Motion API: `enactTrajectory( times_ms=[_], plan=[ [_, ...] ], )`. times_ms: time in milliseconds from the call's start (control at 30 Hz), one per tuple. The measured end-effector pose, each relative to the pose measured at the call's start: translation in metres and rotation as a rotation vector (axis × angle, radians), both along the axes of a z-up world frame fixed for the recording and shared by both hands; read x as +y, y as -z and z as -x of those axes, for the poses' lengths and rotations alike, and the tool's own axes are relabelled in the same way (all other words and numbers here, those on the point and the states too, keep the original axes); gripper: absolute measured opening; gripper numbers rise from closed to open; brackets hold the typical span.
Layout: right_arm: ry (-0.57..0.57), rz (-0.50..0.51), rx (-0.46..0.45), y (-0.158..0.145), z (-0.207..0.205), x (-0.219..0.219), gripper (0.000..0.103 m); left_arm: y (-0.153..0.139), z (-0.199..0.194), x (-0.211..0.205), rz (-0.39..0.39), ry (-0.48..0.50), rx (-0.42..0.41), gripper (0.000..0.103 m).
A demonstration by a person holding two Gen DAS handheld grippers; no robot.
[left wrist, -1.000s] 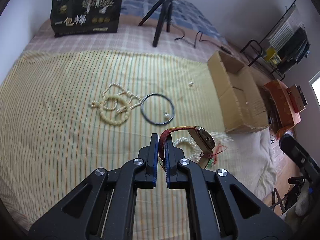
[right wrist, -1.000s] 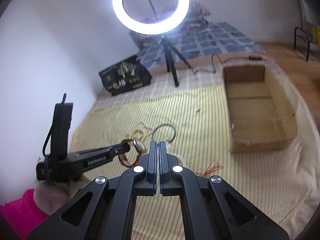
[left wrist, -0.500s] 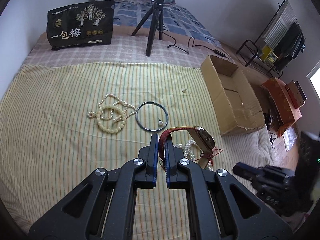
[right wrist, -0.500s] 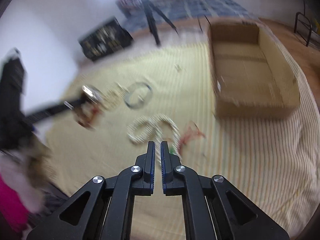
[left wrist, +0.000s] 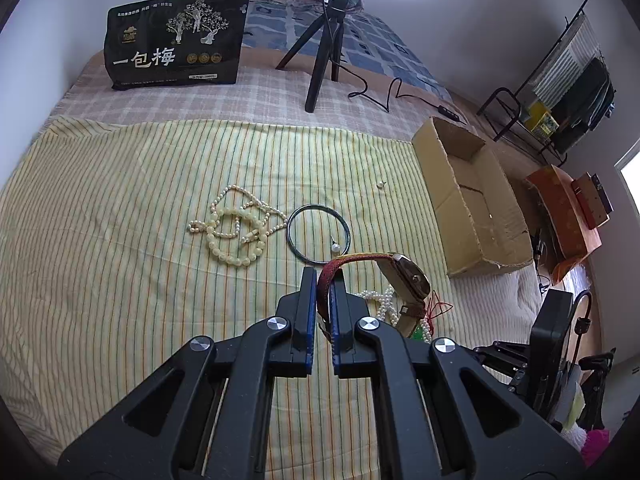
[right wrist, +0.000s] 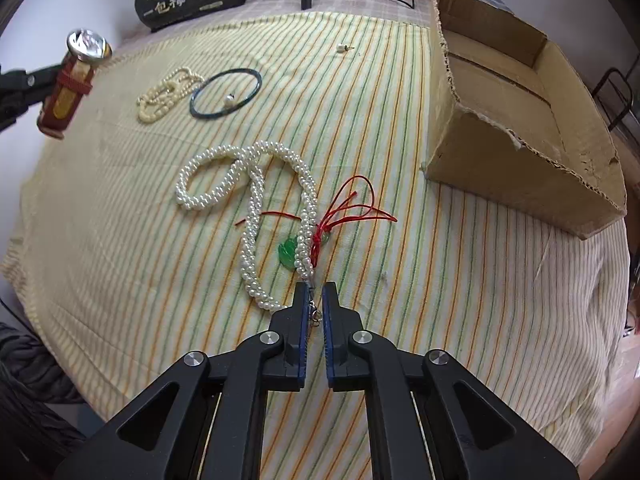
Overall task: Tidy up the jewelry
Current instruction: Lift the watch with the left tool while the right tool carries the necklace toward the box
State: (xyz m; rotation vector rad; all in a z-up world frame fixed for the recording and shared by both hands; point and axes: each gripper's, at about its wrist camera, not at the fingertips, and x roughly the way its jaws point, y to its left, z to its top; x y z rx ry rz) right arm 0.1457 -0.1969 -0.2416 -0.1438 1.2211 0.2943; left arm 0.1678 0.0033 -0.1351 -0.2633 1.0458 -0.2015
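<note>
My left gripper (left wrist: 323, 276) is shut on the red strap of a wristwatch (left wrist: 404, 276), held above the striped bedspread. The right wrist view shows that watch (right wrist: 76, 76) at the far left. My right gripper (right wrist: 315, 292) points down at the bedspread, its jaws opening. The small metal clasp (right wrist: 316, 314) of a thick white pearl necklace (right wrist: 248, 160) lies between the pads, which do not press on it. A green pendant (right wrist: 289, 254) on a red cord (right wrist: 352, 208) lies under the necklace.
A dark bangle (right wrist: 226, 94) with a loose pearl inside it and cream bead strands (right wrist: 164, 94) lie further back. A pearl earring (right wrist: 341, 48) lies alone. An open cardboard box (right wrist: 520, 132) stands at the right. Behind are a black bag (left wrist: 176, 40) and a tripod (left wrist: 324, 60).
My right gripper has dropped and tipped down from facing the ring light to just above the pearl necklace's end, and its jaws have parted a little. The left gripper keeps the watch still.
</note>
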Motion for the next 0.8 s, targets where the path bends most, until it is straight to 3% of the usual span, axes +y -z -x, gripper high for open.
enactTrajectory(
  times_ms=[33,100,333,500,633,800],
  plan=[
    [-0.006,0.016,-0.007,0.001,0.0,0.001,0.025,0.0,0.0,0.0,0.003,0.0,0.001,0.004],
    [-0.023,0.037,-0.022,0.001,0.001,0.005,0.03,0.0,-0.001,-0.001,0.006,0.002,0.001,0.004],
    [-0.054,0.049,-0.018,0.005,0.004,0.008,0.03,0.002,-0.003,-0.005,0.004,0.01,0.005,0.004],
    [-0.119,0.088,-0.021,0.009,0.008,0.02,0.007,0.002,-0.003,-0.008,0.0,0.015,0.008,0.004],
    [-0.132,0.073,-0.013,0.003,0.014,0.025,0.006,0.001,-0.003,-0.007,-0.002,0.013,0.004,0.004],
    [-0.083,-0.116,-0.006,-0.022,0.024,0.009,0.006,-0.002,0.0,-0.004,0.0,0.004,-0.007,0.004]
  ],
)
